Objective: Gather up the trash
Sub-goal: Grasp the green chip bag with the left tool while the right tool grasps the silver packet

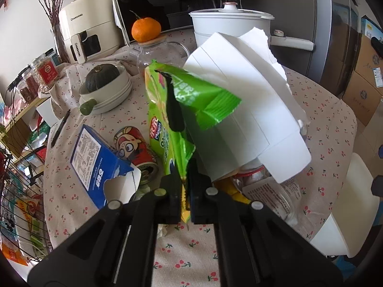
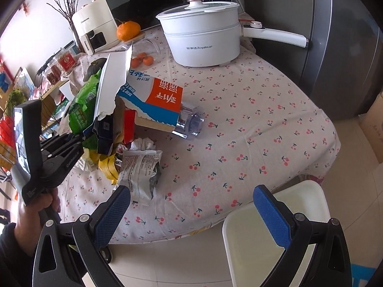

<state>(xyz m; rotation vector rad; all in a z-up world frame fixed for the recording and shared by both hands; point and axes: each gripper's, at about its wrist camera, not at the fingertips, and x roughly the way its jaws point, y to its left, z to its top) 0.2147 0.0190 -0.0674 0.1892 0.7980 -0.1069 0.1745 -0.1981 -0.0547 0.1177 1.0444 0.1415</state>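
Observation:
My left gripper (image 1: 184, 186) is shut on the edge of a green snack wrapper (image 1: 167, 129) and holds it upright over the pile of trash on the table. It also shows in the right wrist view (image 2: 81, 110), at the left. A torn white carton (image 1: 241, 110) leans against the wrapper. A blue box (image 1: 95, 162) and a red can (image 1: 136, 150) lie to the left. My right gripper (image 2: 191, 205) is open and empty, above the table's front edge and a white bin (image 2: 275, 239). A silver wrapper (image 2: 141, 169) and a plastic bottle with an orange label (image 2: 165, 105) lie on the table.
A white electric pot (image 2: 203, 35), a jar with an orange on top (image 1: 146, 30), stacked bowls with a squash (image 1: 105, 88), an air fryer (image 1: 88, 26) and a microwave stand at the back. A grey fridge (image 2: 347, 35) is at the right. A wire rack (image 1: 16, 191) is at the left.

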